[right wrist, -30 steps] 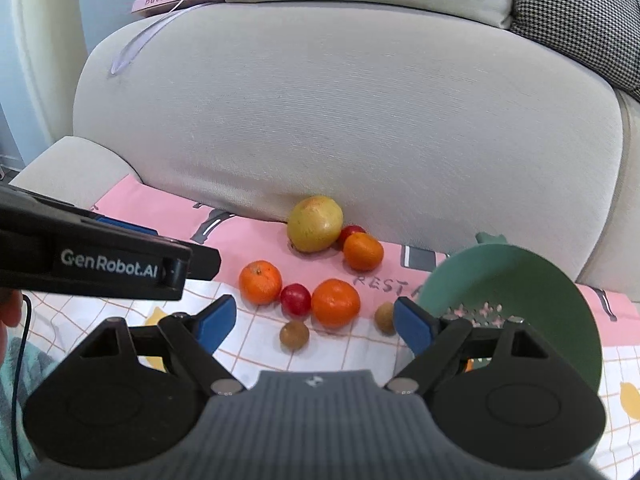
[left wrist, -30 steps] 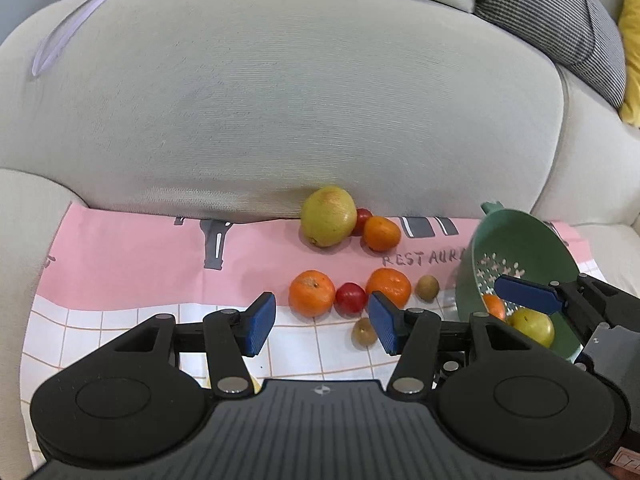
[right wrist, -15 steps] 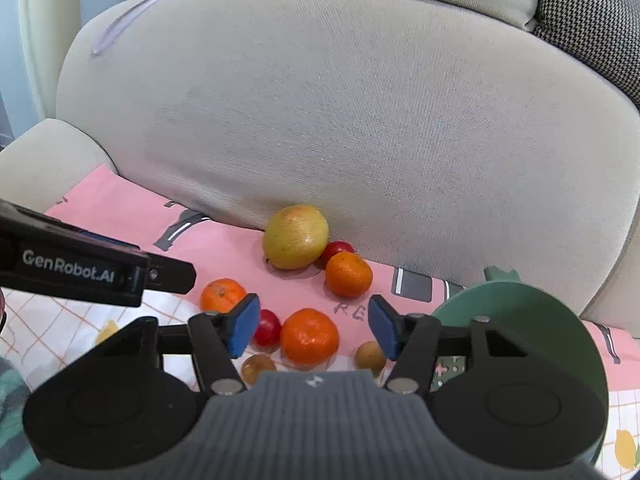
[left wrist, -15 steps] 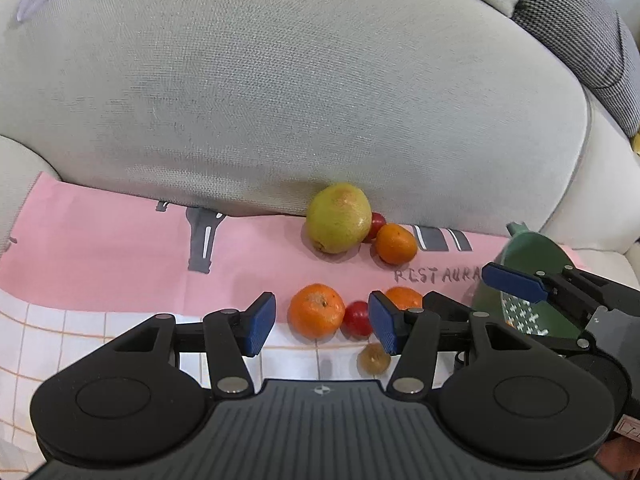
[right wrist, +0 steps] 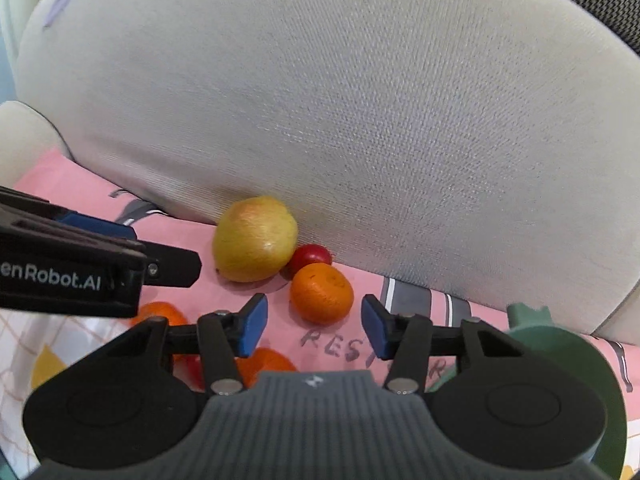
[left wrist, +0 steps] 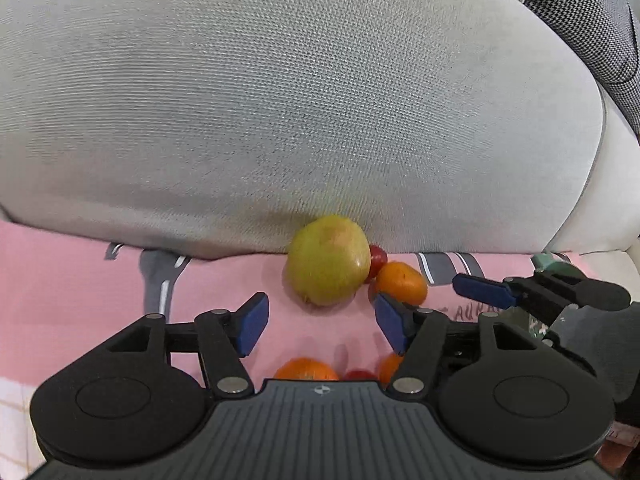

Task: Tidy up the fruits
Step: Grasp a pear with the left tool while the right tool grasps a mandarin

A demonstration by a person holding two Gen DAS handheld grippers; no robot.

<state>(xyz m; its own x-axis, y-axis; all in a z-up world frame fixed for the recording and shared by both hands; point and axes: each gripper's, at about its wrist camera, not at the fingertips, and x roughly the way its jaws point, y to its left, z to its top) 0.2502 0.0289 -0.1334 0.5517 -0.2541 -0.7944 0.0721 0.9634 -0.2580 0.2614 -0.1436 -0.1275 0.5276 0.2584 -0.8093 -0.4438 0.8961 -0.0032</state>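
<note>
A big yellow-green fruit (left wrist: 328, 260) lies against the sofa back on a pink cloth, with a small red fruit (left wrist: 377, 258) and an orange (left wrist: 401, 283) on its right. My left gripper (left wrist: 322, 326) is open and empty, just short of the big fruit. My right gripper (right wrist: 313, 326) is open and empty, just short of the orange (right wrist: 322, 292); the big fruit (right wrist: 256, 239) and red fruit (right wrist: 310, 256) lie behind it. More oranges (left wrist: 306, 369) lie partly hidden under both grippers. The green colander (right wrist: 568, 354) sits at the right.
The grey sofa back cushion (left wrist: 300, 100) rises right behind the fruit. The pink printed cloth (left wrist: 80, 280) covers the seat. A checked cushion (left wrist: 592, 20) is at the upper right. Each gripper shows at the side of the other's view: the right one (left wrist: 520, 292), the left one (right wrist: 80, 264).
Both grippers moved forward toward the sofa back, past the front row of oranges, up to the back group of fruit. The right jaws narrowed. The colander slid mostly out of the left view.
</note>
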